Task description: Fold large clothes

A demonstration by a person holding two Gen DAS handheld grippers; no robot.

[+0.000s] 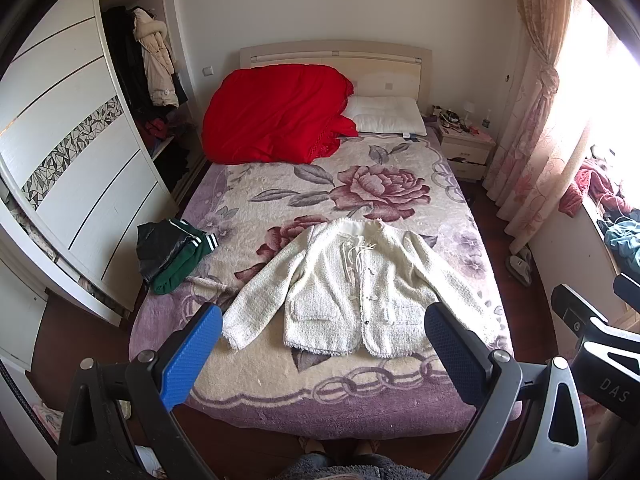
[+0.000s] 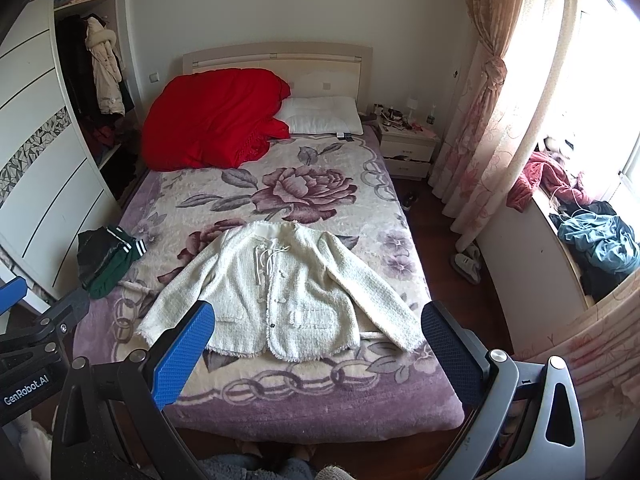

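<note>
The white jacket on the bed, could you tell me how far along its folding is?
Done: the white jacket lies spread flat, sleeves out. In hand: nothing; the left gripper and right gripper are open above it. Left: every fold.

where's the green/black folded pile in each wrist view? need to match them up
Left wrist: the green and black pile lies left of centre, on the bed's left edge, beside the wardrobe.
Right wrist: the same pile sits further left, near the frame's left side.
Shared landmark: the white jacket, spread flat just right of the pile in both.
</note>
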